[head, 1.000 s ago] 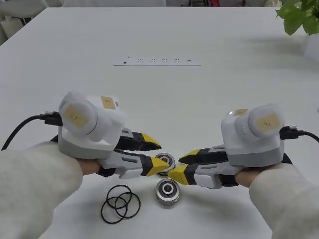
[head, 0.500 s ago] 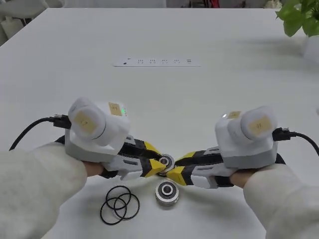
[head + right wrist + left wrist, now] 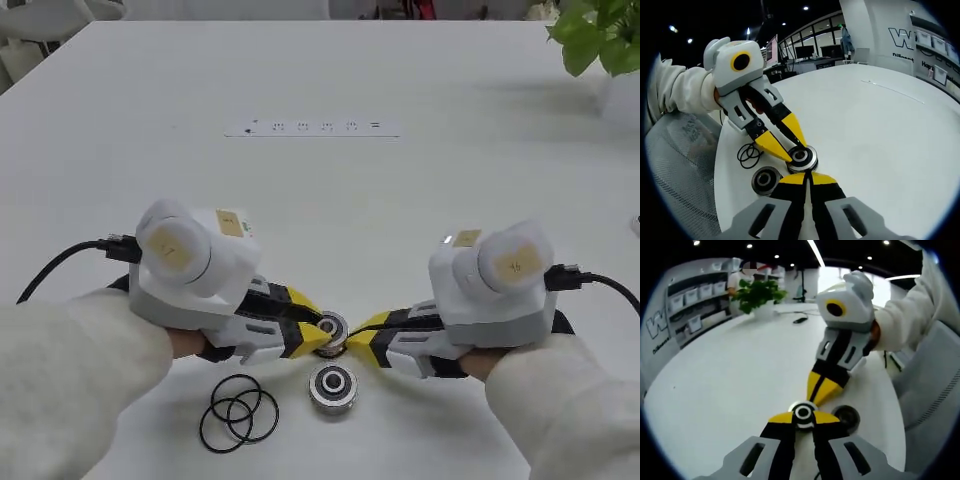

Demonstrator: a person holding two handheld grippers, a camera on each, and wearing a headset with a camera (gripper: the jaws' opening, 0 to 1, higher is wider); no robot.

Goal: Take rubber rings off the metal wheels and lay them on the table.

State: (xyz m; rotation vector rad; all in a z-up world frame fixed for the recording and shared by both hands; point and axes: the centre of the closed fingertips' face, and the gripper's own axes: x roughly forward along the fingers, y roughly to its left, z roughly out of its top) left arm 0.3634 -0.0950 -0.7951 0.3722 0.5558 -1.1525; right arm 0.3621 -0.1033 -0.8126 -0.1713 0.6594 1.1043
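A broad white worktop (image 3: pixel 420 210) carries everything, and the person's forearms in pale fleecy sleeves (image 3: pixel 60 370) come in from the two lower corners of the head view. The left tool (image 3: pixel 318 328), white and grey in the body with black jaws tipped in yellow, points inward from the left with its jaws clamped on a small round silver metal wheel with a dark hub (image 3: pixel 332 326); in the left gripper view that wheel sits squarely between the two yellow tips. The right tool (image 3: pixel 358 345), of the same make, points inward from the right, tip to tip with the other; its jaws are drawn together, and in the right gripper view their yellow points press against the near rim of the held wheel, though whether they pinch a ring there is too small to tell. A black cable leaves the back of each tool. A green leafy plant (image 3: pixel 590 35) stands at the far right corner of the worktop, and a long flat white power strip (image 3: pixel 312 127) lies well beyond the tools. Near the front edge, left of centre, three thin black rubber rings (image 3: pixel 238 411) lie flat and overlapping. Just right of them, directly in front of the held wheel, a second silver metal wheel (image 3: pixel 332 385) rests flat on the worktop, apart from both tools
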